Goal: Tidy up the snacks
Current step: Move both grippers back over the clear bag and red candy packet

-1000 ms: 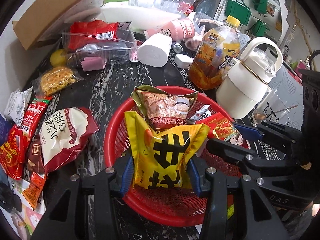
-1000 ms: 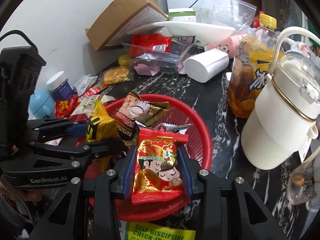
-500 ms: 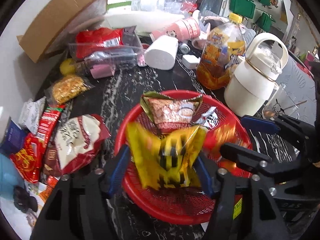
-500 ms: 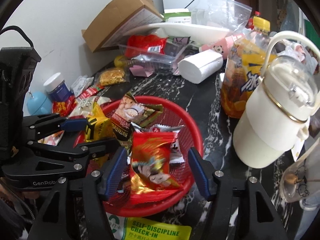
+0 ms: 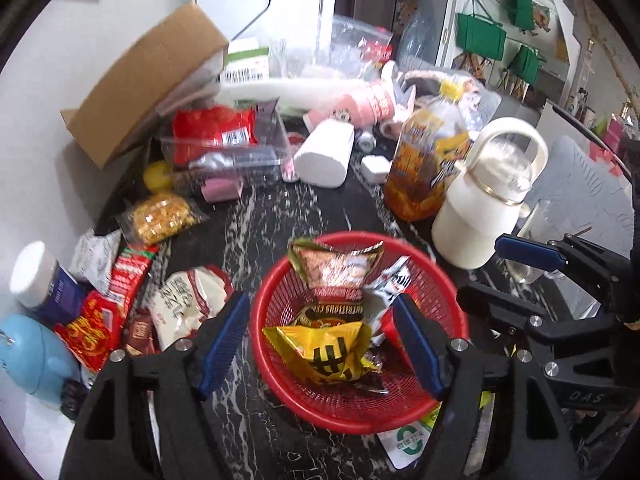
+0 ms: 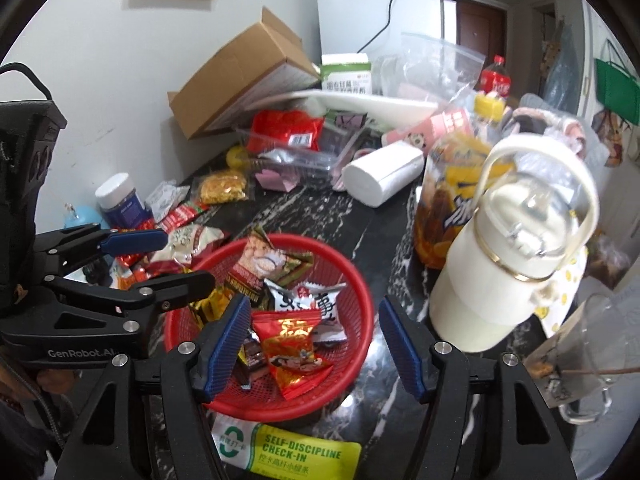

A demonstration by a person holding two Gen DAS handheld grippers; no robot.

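Observation:
A red mesh basket (image 5: pixel 267 304) sits on the dark marble table and holds several snack packets. The yellow packet (image 5: pixel 324 354) lies loose in it, below my left gripper (image 5: pixel 320 308). That gripper's jaws are opening and its blue pads touch nothing. In the right wrist view the red cartoon packet (image 6: pixel 290 346) rests in the basket (image 6: pixel 362 284) under my right gripper (image 6: pixel 314 308), whose jaws are also opening and hold nothing. Each gripper shows in the other's view: the right gripper (image 5: pixel 482 270) at the right, the left gripper (image 6: pixel 180 260) at the left.
Loose snack packets (image 5: pixel 188 304) lie left of the basket. A white jug (image 5: pixel 480 208) and an orange drink bottle (image 5: pixel 428 160) stand close at its right, and a glass mug (image 6: pixel 580 344) is nearer. A cardboard box (image 5: pixel 152 76) and clutter fill the back.
Both grippers opened and let go of their packets. The yellow and the red packet dropped into the basket. Both grippers rose away from the basket.

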